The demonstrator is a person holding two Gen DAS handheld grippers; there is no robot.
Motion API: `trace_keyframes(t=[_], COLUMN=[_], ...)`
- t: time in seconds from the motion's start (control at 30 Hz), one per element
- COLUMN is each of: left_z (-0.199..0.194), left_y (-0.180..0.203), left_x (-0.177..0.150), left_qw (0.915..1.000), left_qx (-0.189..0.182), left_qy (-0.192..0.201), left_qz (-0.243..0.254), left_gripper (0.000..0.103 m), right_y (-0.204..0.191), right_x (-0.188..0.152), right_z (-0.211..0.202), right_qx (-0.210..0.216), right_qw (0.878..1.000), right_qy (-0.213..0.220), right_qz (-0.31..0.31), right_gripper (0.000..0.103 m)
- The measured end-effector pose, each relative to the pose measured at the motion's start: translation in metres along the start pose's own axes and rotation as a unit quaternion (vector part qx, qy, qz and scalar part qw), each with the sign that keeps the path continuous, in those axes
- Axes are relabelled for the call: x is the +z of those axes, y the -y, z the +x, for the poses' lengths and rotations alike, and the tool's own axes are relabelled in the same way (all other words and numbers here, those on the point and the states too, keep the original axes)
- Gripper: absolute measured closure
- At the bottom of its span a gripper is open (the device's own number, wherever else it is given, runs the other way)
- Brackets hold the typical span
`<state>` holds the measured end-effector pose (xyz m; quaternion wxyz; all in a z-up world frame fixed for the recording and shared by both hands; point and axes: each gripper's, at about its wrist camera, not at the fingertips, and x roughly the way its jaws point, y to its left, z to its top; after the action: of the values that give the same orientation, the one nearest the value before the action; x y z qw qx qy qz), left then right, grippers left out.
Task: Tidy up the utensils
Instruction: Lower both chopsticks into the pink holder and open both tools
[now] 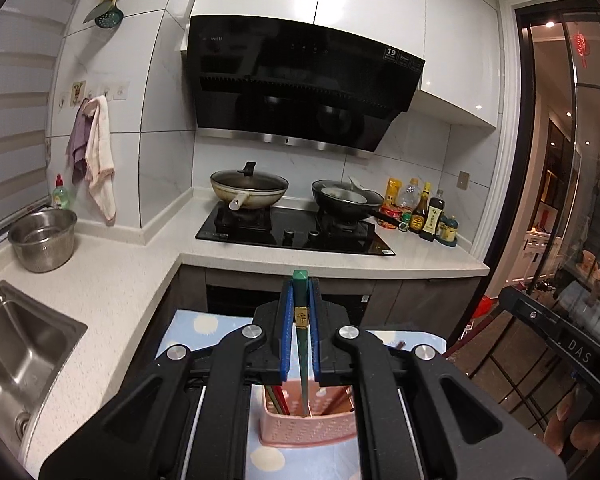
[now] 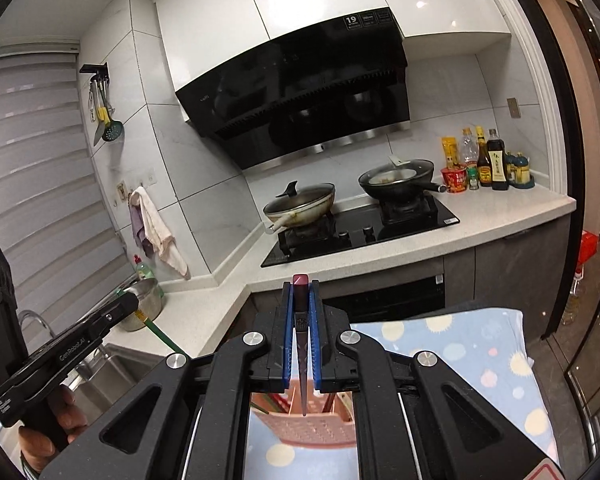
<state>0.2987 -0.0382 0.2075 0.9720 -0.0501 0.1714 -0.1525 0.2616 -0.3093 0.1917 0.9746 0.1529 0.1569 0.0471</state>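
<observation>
Left to right, as you stand:

1. Left gripper [image 1: 300,308]: clenched on one green chopstick [image 1: 302,344]. Its square butt pokes out past the blue pads [image 1: 286,332]; its tip hangs in the mouth of the pink basket [image 1: 306,428]. From the right wrist view you can see this gripper's black body [image 2: 60,352] over the sink [image 2: 112,364], green stick trailing below.

2. Pink basket, one: perforated walls, standing on the dotted blue cloth [image 1: 204,328]. It holds several more sticks, reddish-brown and at least one green [image 2: 260,406]; they overlap and the grippers hide them, so you cannot get an exact count.

3. Right gripper [image 2: 300,312]: clenched on one maroon chopstick [image 2: 301,360], butt end out front, point over the basket's rim [image 2: 312,430].

Step in hand, by judgement: one stick per gripper, both tips at the basket's opening. Whether you are drawing them out or seating them cannot be told from this alone. The next move calls for keeping each stick upright and both grips firm until the tips are either clear of the rim or resting on the basket floor.

Count elsewhere: two pans on the hob, lidded wok [image 1: 249,192] and black pan [image 1: 346,200]; one steel colander [image 1: 43,238]; two cloths [image 1: 96,156] on hooks; a cluster of sauce bottles [image 1: 424,210], number unclear.
</observation>
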Motion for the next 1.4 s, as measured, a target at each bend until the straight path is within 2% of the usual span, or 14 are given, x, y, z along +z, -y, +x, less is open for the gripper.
trace_keyframes(t=[0.13, 0.4, 0.77, 0.97, 1.07, 1.2, 1.27, 1.33, 1.4], left_z=[0.016, 0.050, 0.086, 0.096, 0.099, 0.099, 0.100, 0.099, 0.098], left_y=[-0.002, -0.006, -0.017, -0.020, -0.020, -0.020, -0.021, -0.021, -0.022], left_x=[0.002, -0.018, -0.041, -0.048, -0.051, -0.053, -0.054, -0.054, -0.054], left_qw=[1.0000, 0.9992, 0.9970, 0.9959, 0.9956, 0.9957, 0.9955, 0.9954, 0.9954], left_qx=[0.004, 0.007, 0.007, 0.008, 0.010, 0.013, 0.014, 0.017, 0.018], left_qy=[-0.005, -0.039, -0.077, -0.090, -0.093, -0.091, -0.092, -0.092, -0.092], left_qz=[0.004, 0.006, -0.005, -0.010, -0.014, -0.015, -0.016, -0.018, -0.019], left_gripper=[0.096, 0.096, 0.096, 0.096, 0.096, 0.095, 0.094, 0.086, 0.083], right_y=[-0.004, -0.005, 0.002, 0.005, 0.006, 0.008, 0.008, 0.008, 0.007], right_x=[0.002, -0.020, -0.049, -0.055, -0.054, -0.051, -0.050, -0.049, -0.049], right_z=[0.026, 0.074, 0.113, 0.124, 0.124, 0.122, 0.120, 0.117, 0.114], right_qx=[-0.002, -0.011, -0.021, -0.020, -0.022, -0.022, -0.023, -0.024, -0.025], right_qw=[1.000, 0.998, 0.994, 0.993, 0.994, 0.994, 0.995, 0.995, 0.995], right_qy=[-0.013, -0.061, -0.104, -0.116, -0.110, -0.105, -0.101, -0.099, -0.096], right_qz=[-0.005, -0.015, -0.011, -0.007, -0.003, 0.000, -0.002, -0.004, -0.007], right_gripper=[0.096, 0.096, 0.096, 0.095, 0.090, 0.090, 0.089, 0.088, 0.087])
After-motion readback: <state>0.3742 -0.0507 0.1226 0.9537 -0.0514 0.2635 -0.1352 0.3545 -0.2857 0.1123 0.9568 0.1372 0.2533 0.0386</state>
